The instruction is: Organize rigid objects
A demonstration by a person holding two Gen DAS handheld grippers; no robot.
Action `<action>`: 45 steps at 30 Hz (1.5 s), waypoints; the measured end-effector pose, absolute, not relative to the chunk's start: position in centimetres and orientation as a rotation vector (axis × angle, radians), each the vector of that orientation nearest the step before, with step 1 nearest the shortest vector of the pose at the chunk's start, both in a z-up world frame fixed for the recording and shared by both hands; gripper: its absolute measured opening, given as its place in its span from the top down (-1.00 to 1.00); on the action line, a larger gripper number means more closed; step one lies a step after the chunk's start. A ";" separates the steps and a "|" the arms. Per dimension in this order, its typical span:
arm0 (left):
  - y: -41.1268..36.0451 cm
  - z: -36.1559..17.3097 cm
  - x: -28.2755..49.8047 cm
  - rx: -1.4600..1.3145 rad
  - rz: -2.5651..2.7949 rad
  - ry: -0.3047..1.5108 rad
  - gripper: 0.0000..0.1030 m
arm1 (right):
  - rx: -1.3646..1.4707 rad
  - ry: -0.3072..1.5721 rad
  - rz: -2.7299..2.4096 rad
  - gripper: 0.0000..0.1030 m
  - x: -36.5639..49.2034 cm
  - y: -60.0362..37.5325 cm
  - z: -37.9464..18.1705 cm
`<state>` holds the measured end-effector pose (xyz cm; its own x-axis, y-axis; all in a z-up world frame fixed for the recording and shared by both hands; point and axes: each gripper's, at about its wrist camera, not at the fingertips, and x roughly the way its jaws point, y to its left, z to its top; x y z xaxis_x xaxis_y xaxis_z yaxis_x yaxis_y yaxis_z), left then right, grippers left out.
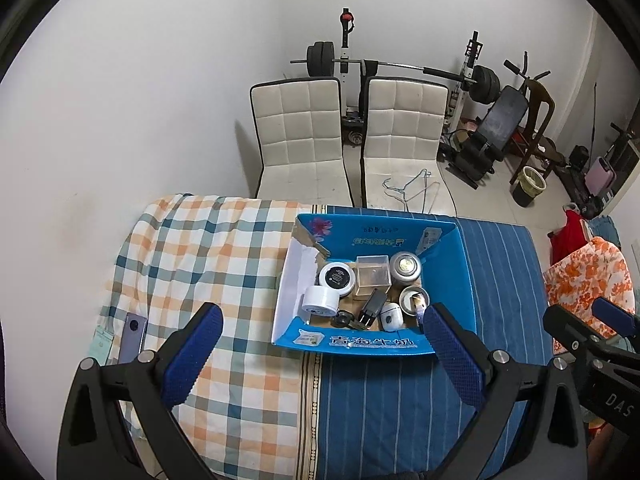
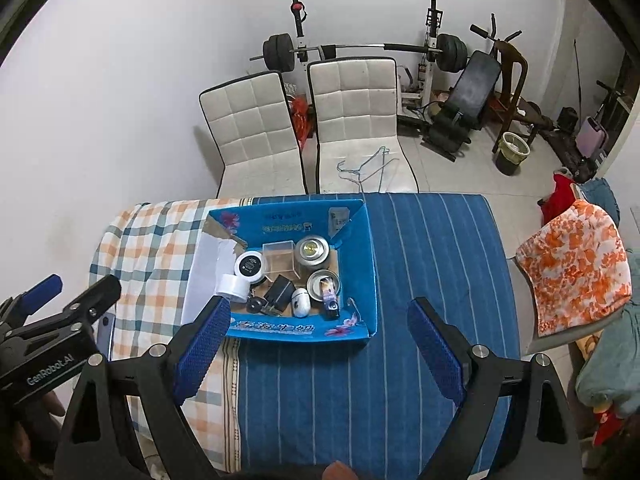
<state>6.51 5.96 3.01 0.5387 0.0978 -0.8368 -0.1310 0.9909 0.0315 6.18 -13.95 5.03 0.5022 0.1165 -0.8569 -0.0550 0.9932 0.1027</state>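
Observation:
A blue cardboard box [image 1: 372,345] [image 2: 304,330] stands on the bed and holds several small rigid items: a white tape roll [image 1: 319,301], a black-lidded jar [image 1: 337,276], a clear plastic cube [image 1: 373,275], two metal tins [image 1: 405,266], a black charger [image 1: 374,306] and a white earbud case [image 1: 390,317]. My left gripper [image 1: 322,356] is open and empty, held above the box's near wall. My right gripper [image 2: 320,346] is open and empty, just in front of the box. A purple phone [image 1: 134,338] lies on the checked cloth at the left.
The bed has a checked cloth [image 1: 208,248] on the left and a blue striped sheet [image 2: 420,260] on the right. Two white chairs [image 1: 300,140] stand behind the bed, one with wire hangers [image 1: 408,188]. Weights and a bin [image 1: 528,186] stand farther back.

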 end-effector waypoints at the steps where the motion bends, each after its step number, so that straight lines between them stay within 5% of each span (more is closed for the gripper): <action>1: 6.0 3.0 6.5 -0.036 0.139 0.992 -1.00 | 0.059 1.040 0.102 -0.79 6.1 -13.9 5.0; 45: 5.9 2.0 4.9 -0.091 0.160 1.016 -1.00 | 0.025 1.043 0.079 -0.79 6.0 -14.0 5.1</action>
